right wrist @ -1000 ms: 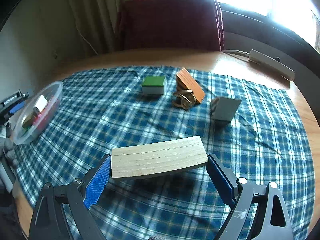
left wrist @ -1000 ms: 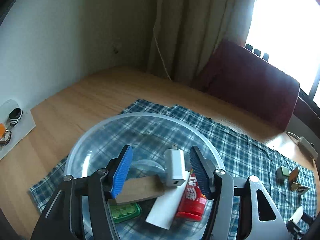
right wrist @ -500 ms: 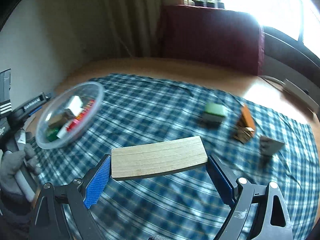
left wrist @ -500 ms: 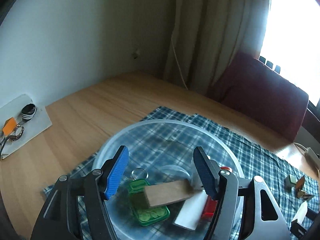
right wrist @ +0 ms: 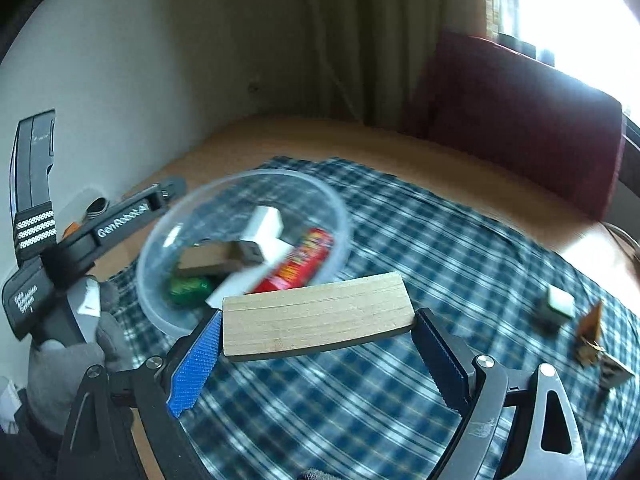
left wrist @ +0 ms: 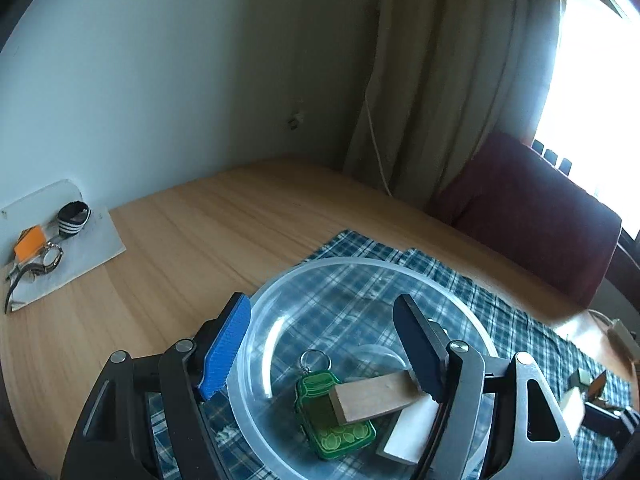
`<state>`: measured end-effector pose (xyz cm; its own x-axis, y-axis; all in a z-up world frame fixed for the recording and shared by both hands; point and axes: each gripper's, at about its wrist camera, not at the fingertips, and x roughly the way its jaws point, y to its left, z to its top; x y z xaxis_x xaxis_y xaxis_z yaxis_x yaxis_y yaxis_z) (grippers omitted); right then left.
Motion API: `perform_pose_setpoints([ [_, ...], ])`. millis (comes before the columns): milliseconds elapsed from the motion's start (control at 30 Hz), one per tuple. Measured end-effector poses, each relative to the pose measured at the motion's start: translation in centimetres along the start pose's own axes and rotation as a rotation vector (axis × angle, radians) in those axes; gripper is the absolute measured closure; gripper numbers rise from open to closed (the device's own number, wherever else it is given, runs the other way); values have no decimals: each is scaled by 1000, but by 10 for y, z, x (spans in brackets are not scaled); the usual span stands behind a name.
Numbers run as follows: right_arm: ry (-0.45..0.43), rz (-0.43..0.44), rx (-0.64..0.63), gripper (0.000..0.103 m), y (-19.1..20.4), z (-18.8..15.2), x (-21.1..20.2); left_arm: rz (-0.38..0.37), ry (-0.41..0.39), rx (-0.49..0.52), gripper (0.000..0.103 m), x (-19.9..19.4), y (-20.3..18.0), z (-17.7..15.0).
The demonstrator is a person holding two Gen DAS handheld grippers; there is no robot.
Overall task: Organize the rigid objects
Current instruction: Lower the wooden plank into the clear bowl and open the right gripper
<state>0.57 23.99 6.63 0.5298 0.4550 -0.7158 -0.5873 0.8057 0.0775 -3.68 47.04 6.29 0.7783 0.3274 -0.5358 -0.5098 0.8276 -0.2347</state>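
Clear glossy plastic bowl, matt pale wooden block, woven checked cloth, smooth wooden table

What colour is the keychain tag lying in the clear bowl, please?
Green; the keychain tag in the clear bowl shows best in the left wrist view.

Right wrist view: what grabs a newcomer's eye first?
The pale wooden slat, clamped between the right tongs in the foreground. Just behind it on the plaid cloth sits the clear bowl, with a red tube and white charger inside.
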Motion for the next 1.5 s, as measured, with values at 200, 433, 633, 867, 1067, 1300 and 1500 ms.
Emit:
perform_pose_setpoints([
  [200,12,30,-44,8,21,10,16,-7,11,-23,28,1,5,0],
  [433,30,57,-77,8,36,17,34,-4,27,-62,28,4,13,1],
  [633,18,86,-92,8,46,23,41,-6,31,-67,25,4,13,1],
  [867,24,48,-58,5,28,11,36,-12,33,-68,25,4,13,0],
  [1067,19,13,-21,5,14,4,28,-13,34,-62,25,3,10,-1],
  [1300,20,-46,-41,5,24,7,39,-13,42,-62,24,5,8,-2],
  [1500,23,-144,-76,5,32,11,56,-27,44,-54,22,4,5,-3],
])
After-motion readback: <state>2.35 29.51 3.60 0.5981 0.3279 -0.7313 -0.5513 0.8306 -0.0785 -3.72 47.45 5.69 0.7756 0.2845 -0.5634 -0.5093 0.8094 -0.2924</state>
